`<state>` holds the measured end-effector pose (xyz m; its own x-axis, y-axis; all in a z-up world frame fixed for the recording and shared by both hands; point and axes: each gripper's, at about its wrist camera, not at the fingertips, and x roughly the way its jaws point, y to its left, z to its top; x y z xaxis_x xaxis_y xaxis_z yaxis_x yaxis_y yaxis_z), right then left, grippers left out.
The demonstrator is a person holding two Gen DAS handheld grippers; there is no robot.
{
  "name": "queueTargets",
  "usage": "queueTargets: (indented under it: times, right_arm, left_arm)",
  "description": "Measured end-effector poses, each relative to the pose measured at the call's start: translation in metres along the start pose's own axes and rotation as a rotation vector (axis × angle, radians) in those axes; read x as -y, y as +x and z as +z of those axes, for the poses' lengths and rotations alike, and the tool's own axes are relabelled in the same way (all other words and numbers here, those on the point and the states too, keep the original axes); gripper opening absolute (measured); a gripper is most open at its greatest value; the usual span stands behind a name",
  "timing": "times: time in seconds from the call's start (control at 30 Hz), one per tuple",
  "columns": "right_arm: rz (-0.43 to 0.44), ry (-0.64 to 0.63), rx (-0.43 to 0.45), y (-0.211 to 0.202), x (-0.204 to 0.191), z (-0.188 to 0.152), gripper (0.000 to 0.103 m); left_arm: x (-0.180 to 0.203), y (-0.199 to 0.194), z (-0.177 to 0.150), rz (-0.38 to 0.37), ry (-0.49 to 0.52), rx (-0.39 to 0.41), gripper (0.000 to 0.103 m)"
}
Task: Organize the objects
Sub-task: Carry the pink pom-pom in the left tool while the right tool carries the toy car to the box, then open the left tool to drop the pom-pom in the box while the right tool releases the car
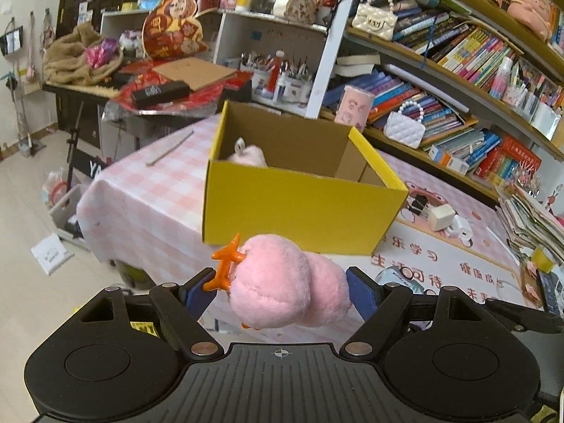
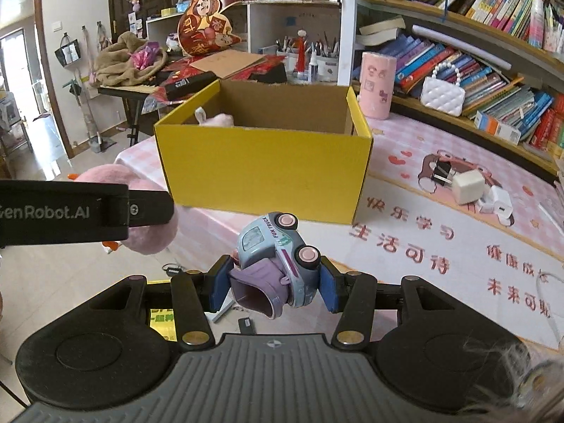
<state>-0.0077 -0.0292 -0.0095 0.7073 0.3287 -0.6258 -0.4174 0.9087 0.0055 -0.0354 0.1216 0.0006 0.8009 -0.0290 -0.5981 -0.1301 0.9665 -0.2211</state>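
Both grippers: black bodies, ribbed grey centre plate with crosshair mark, blue finger pads [image 1: 363, 294], brass-coloured pivot pins; left gripper [image 2: 84, 211] showed white "GenRobot.AI" lettering.

Both views are evenly lit by soft daylight, with no hard shadows. In the right wrist view the light comes from a bright doorway [image 2: 16, 67] at the far left, which is washed out to near white and throws a pale sheen on the floor [image 2: 53, 162] beside it. The yellow box [image 2: 264, 172] casts only a faint shadow on the pink tablecloth [image 2: 440, 232]. Fisheye distortion bends the bookshelves [image 1: 458, 70] into strong curves, and the corners darken. In the left wrist view the background is slightly smeared, most at the floor on the left. The pink plush toy [image 1: 282, 282] close to the lens looks soft.
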Motion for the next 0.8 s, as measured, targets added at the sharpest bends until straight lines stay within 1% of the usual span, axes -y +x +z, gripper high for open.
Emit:
queueTargets:
  times: [0.17, 0.37, 0.43, 0.5, 0.63, 0.8]
  right_arm:
    - [-0.025, -0.020, 0.048, 0.002, 0.004, 0.019, 0.048]
    - [-0.030, -0.014, 0.138, 0.012, 0.018, 0.062, 0.048]
    - [-0.024, -0.025, 0.171, 0.020, 0.021, 0.077, 0.048]
    - [-0.020, -0.034, 0.185, 0.032, 0.025, 0.091, 0.048]
    - [-0.008, -0.050, 0.182, 0.063, 0.034, 0.117, 0.048]
    - [0.033, -0.111, 0.127, 0.108, 0.034, 0.135, 0.048]
  left_arm:
    - [-0.001, -0.004, 0.020, -0.002, 0.028, 0.083, 0.080]
    - [0.002, 0.010, 0.057, 0.004, 0.023, 0.162, 0.080]
    - [0.004, 0.017, 0.069, 0.012, 0.022, 0.182, 0.080]
    - [0.005, 0.026, 0.082, 0.018, 0.020, 0.194, 0.080]
    - [0.009, 0.055, 0.104, 0.035, 0.020, 0.193, 0.080]
    - [0.015, 0.106, 0.132, 0.057, 0.012, 0.161, 0.080]
